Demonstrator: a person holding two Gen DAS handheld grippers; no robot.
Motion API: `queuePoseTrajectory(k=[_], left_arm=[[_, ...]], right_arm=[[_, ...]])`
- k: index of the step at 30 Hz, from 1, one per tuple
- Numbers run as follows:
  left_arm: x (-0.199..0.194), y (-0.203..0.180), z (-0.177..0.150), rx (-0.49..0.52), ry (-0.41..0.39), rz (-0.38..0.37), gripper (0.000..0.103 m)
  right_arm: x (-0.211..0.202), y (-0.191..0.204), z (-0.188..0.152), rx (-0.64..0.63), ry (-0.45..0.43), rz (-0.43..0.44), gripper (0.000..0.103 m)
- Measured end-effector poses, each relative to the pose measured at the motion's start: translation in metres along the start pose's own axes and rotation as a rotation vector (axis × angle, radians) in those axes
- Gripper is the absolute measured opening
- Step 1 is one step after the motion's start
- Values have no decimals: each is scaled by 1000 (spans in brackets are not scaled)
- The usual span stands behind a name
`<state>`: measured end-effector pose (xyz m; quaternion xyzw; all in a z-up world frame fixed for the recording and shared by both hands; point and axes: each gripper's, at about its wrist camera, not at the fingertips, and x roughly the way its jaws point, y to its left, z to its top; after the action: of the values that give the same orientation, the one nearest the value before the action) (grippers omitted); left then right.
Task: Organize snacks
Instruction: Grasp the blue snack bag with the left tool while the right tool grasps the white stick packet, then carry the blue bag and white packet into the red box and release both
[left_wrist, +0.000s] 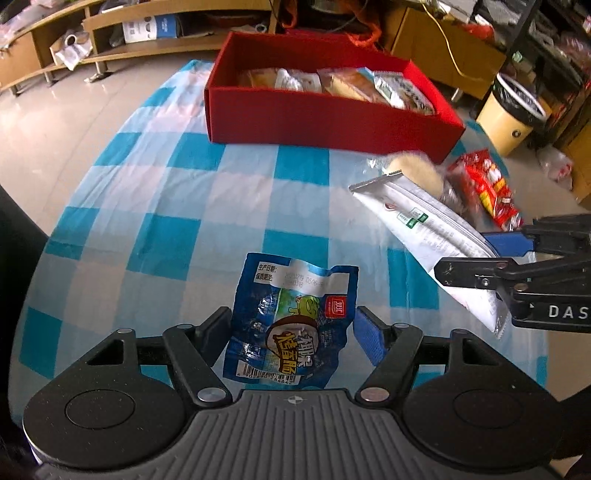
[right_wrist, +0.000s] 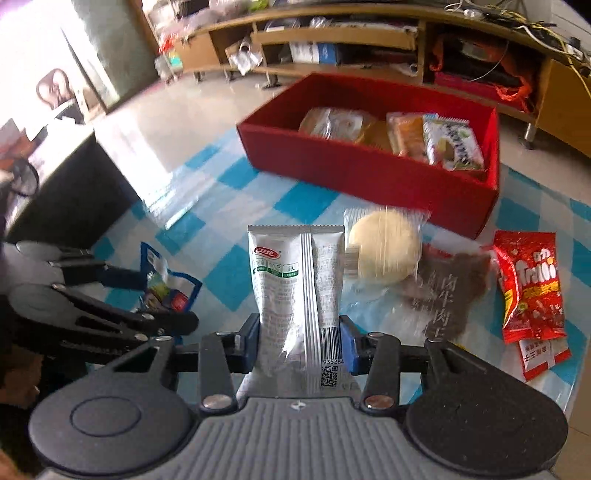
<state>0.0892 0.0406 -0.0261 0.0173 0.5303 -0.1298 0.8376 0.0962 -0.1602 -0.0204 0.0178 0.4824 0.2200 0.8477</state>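
My left gripper (left_wrist: 291, 332) is shut on a blue snack packet (left_wrist: 291, 317), its pads pressing both sides, just above the checked tablecloth. My right gripper (right_wrist: 299, 339) is shut on a silver-white packet (right_wrist: 295, 280), held above the cloth; it also shows in the left wrist view (left_wrist: 424, 225). The red box (left_wrist: 325, 114) at the far side holds several wrapped snacks (right_wrist: 399, 136). The left gripper and its blue packet (right_wrist: 166, 284) show at the left of the right wrist view.
On the blue-white checked cloth (left_wrist: 177, 206) near the box lie a round pale cake in clear wrap (right_wrist: 384, 247), a brown meat packet (right_wrist: 447, 291) and a red candy packet (right_wrist: 532, 284). A yellow bin (left_wrist: 513, 114) stands on the floor to the right. Wooden shelves (right_wrist: 332, 37) stand behind.
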Motion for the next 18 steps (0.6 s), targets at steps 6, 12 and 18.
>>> queuePoseTrajectory(k=[6, 12, 18], left_arm=[[-6, -4, 11, -19, -34, -14, 77], [-8, -12, 24, -24, -62, -12, 77], [-12, -18, 35, -22, -93, -1, 77]], right_arm=[[-6, -5, 9, 22, -34, 8, 44], [-11, -11, 17, 44, -66, 8, 44], [-16, -19, 24, 59, -95, -1, 44]])
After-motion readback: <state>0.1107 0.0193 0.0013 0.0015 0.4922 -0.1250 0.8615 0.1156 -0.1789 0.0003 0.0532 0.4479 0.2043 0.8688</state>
